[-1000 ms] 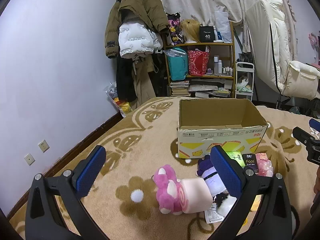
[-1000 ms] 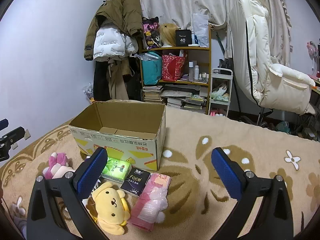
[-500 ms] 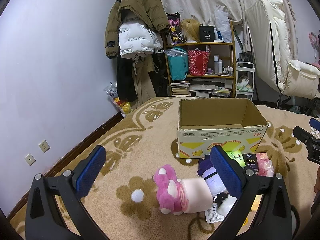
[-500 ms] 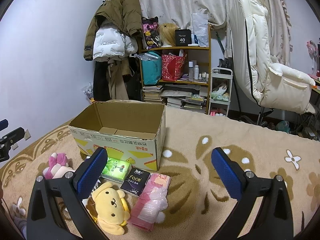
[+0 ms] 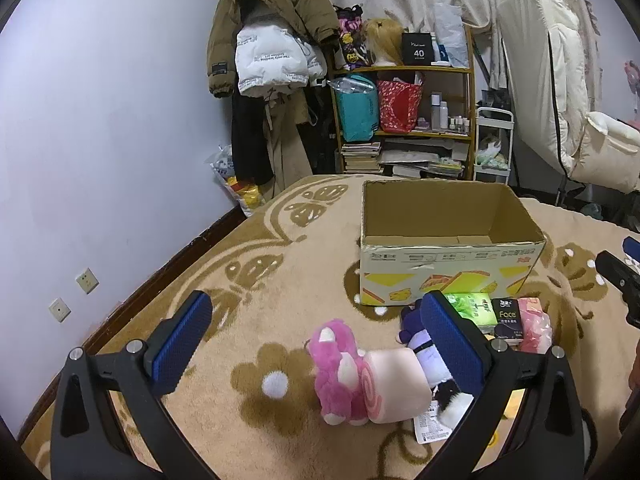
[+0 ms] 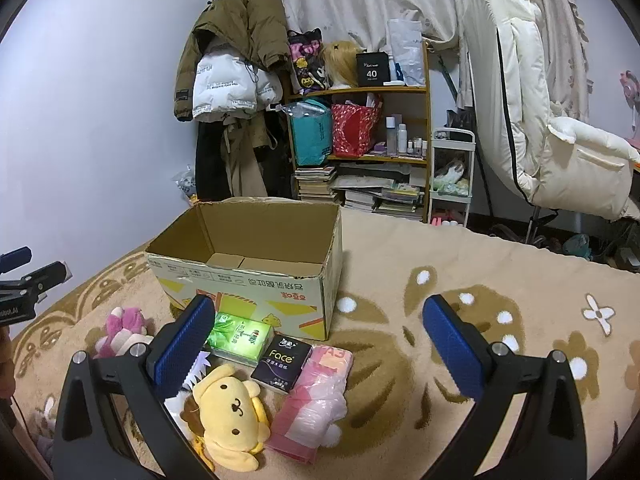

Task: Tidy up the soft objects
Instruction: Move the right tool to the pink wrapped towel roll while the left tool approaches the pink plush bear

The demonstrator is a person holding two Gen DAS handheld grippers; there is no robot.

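An open cardboard box (image 5: 448, 268) (image 6: 256, 280) stands on the patterned blanket. In front of it lie a pink plush with a roll-shaped body (image 5: 360, 376) (image 6: 120, 332), a purple and white plush (image 5: 420, 344), a yellow dog plush (image 6: 230, 412), a green tissue pack (image 6: 240, 336) (image 5: 472, 308), a black "Face" tissue pack (image 6: 282, 364) (image 5: 507, 318) and a pink tissue pack (image 6: 316, 400) (image 5: 534, 324). My left gripper (image 5: 316, 344) is open, hovering just above the pink plush. My right gripper (image 6: 320, 344) is open above the tissue packs, holding nothing.
A shelf (image 6: 360, 128) crammed with bags, books and bottles stands behind the box, with coats (image 5: 272, 52) hanging to its left. A white padded chair (image 6: 540, 128) sits at the right. The wall (image 5: 100, 140) runs along the blanket's left edge.
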